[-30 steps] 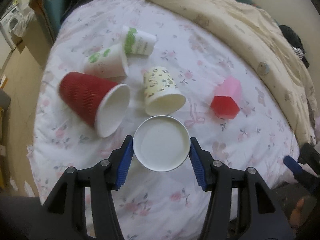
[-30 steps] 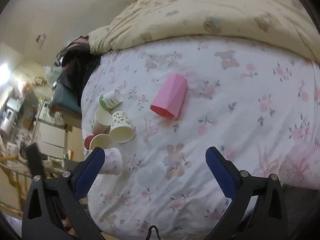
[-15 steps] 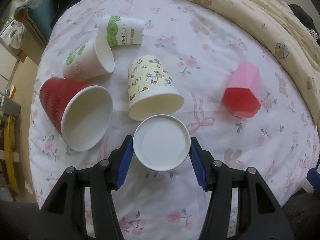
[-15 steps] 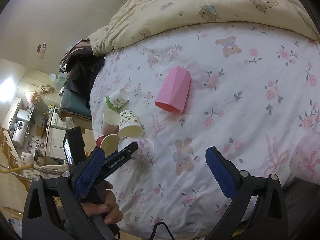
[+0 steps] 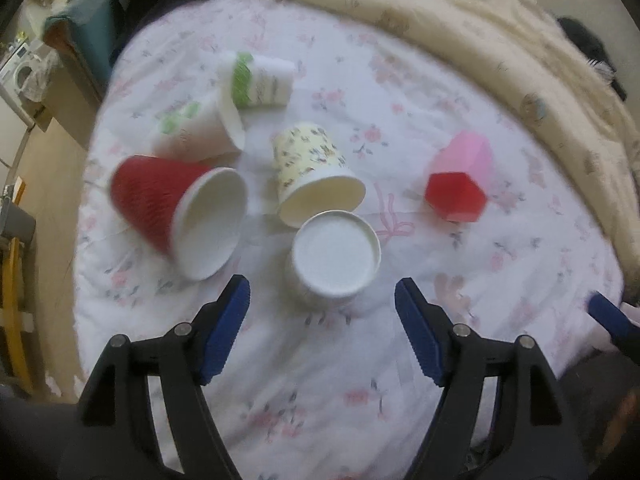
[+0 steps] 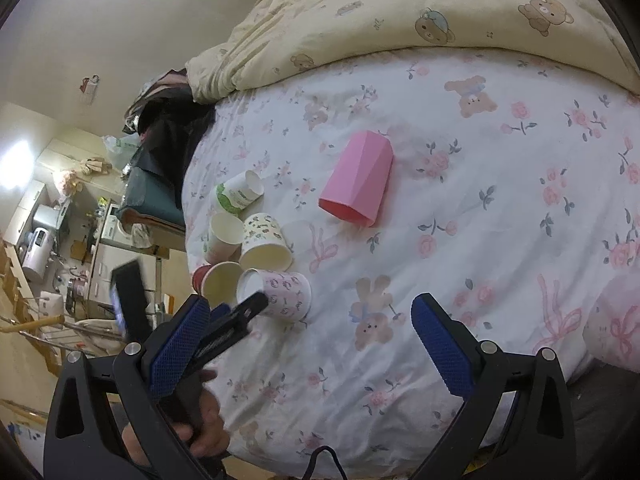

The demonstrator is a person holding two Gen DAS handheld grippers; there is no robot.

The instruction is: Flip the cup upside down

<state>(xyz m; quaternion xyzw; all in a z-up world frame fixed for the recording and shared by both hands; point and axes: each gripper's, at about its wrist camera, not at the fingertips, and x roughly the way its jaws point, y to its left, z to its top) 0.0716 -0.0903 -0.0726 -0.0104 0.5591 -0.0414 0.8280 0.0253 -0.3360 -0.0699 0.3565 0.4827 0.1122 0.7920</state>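
A pink-flowered paper cup [image 5: 334, 258] stands upside down on the bed sheet, its white bottom facing up. It also shows in the right wrist view [image 6: 280, 292]. My left gripper [image 5: 322, 308] is open and empty just in front of it, with its blue fingers apart from the cup. My right gripper [image 6: 310, 342] is open and empty, low over the sheet to the right of the cups. The left gripper's tip and the hand holding it show in the right wrist view.
Lying on their sides behind the flipped cup are a red cup [image 5: 176, 210], a yellow patterned cup [image 5: 314, 172], two white-and-green cups [image 5: 256, 80] and a pink faceted cup [image 5: 460, 178]. A cream duvet [image 5: 480, 40] lies at the back. The bed edge drops off at the left.
My left gripper opened and let go of the flowered cup, which now stands upside down on the sheet. The gripper pulled back slightly. The right gripper stayed open.
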